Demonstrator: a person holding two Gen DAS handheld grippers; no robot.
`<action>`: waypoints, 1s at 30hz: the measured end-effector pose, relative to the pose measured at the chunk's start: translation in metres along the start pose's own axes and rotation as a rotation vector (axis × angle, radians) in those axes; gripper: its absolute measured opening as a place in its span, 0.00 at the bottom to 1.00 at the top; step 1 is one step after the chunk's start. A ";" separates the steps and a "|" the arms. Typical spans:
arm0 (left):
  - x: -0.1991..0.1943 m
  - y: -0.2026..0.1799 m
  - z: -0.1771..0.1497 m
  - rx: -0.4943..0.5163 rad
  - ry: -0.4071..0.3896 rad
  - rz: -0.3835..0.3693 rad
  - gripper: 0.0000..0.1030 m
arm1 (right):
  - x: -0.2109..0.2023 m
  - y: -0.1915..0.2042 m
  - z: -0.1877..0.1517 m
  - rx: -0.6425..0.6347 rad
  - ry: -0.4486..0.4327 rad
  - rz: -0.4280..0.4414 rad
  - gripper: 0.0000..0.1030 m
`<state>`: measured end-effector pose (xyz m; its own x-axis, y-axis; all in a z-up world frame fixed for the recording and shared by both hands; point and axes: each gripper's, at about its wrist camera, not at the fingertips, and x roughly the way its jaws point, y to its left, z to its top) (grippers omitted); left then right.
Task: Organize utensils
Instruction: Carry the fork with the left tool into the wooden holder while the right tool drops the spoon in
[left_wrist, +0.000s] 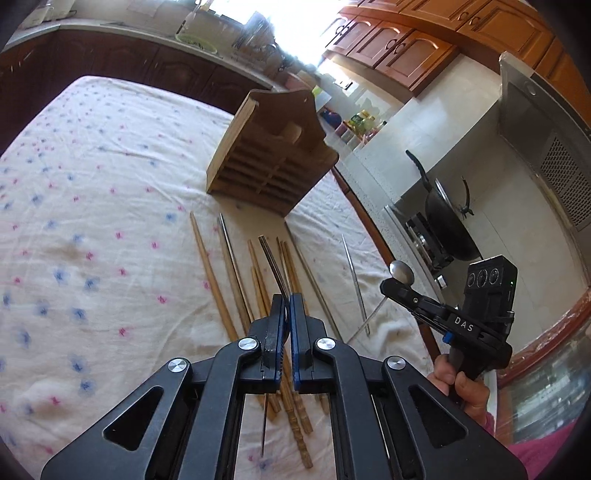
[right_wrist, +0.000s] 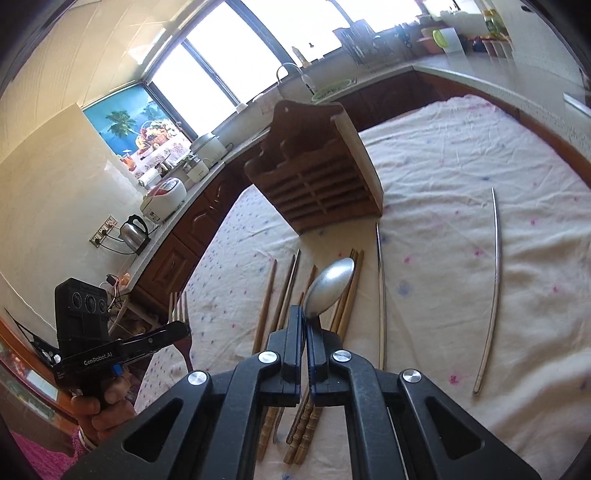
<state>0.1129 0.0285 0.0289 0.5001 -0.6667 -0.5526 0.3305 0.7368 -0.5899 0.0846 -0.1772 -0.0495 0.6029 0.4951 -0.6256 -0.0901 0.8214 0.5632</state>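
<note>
Kitchen counters ringed a desk (left_wrist: 92, 177) under floral cloth. Left gripper (left_wrist: 286, 299) jaws pinched a fork (left_wrist: 273, 266), right gripper (right_wrist: 304, 314) jaws a spoon (right_wrist: 328, 286); chopsticks (left_wrist: 210, 273) lay beneath, wooden rack (left_wrist: 266, 155) beyond.

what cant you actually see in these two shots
- Fork handle end: left wrist view, hidden behind the left gripper.
- Spoon handle: right wrist view, hidden between the right gripper fingers.
- Wooden holder slots: both views, insides too dark to tell what they hold.
- Chopsticks near ends: covered by gripper bodies.
</note>
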 end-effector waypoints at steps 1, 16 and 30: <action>-0.005 -0.002 0.005 0.003 -0.018 -0.005 0.02 | -0.005 0.004 0.006 -0.020 -0.021 -0.009 0.02; -0.020 -0.029 0.095 0.121 -0.212 0.041 0.02 | -0.030 0.046 0.096 -0.232 -0.246 -0.118 0.02; 0.033 -0.058 0.200 0.229 -0.380 0.081 0.02 | 0.004 0.059 0.187 -0.359 -0.338 -0.196 0.02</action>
<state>0.2704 -0.0141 0.1630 0.7761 -0.5486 -0.3109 0.4251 0.8194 -0.3847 0.2301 -0.1798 0.0822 0.8521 0.2521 -0.4588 -0.1799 0.9640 0.1956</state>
